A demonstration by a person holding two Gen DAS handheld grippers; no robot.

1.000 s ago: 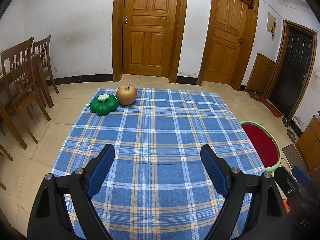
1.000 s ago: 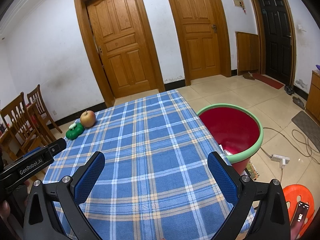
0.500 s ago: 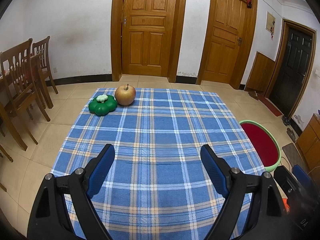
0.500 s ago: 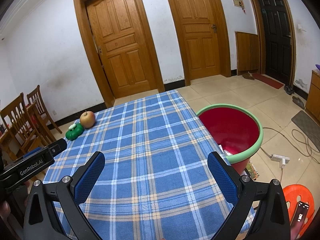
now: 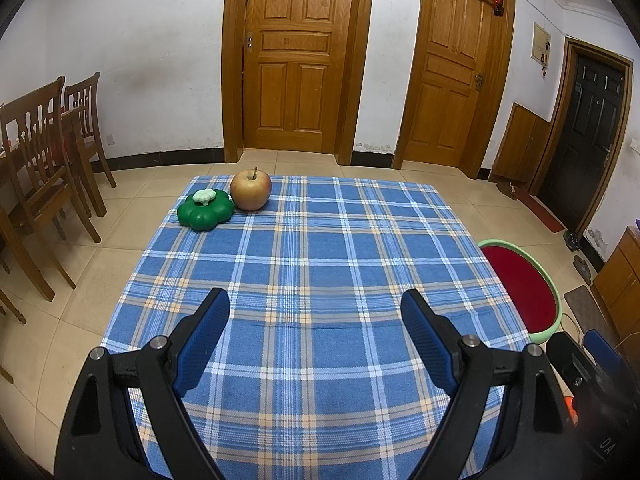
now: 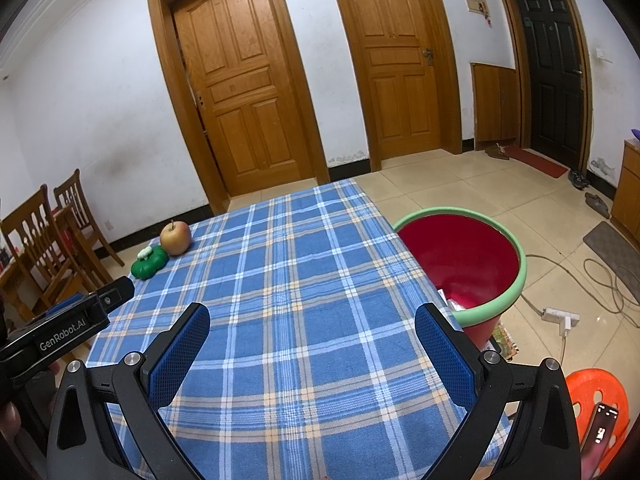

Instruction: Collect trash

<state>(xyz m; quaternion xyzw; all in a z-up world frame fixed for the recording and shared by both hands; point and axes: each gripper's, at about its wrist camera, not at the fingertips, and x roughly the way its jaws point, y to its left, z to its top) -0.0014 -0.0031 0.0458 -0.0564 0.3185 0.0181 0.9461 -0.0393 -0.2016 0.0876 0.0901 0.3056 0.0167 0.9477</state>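
While both grippers hung over the near edge of the desk [image 5: 320,264], nothing lay between their fingers: the left gripper [image 5: 315,322] stood spread wide and empty, and the right gripper [image 6: 312,334] was spread just as wide, also empty. The things to be cleared sat at the far left corner of the checked cloth: an apple [image 5: 251,190] with its stalk upright, and just beside it, on its left and seemingly touching, a green lobed toy [image 5: 205,209] with a pale knob on top. The red bin [image 6: 464,260] with the green rim stood on the floor against the right side of the desk, well apart from both things.

The apple looked firm, smooth and fairly heavy for its size, so it would probably roll if nudged; the widest part of its round body, gripped from either side, seemed the safest hold, not the thin stalk. The toy looked like light, hard, glossy plastic, likely slippery. Its low, broad shape suggested closing across two opposite lobes, since the small knob might slip out of the pads. Whichever went first, the neighbour risked being pushed off the far edge.
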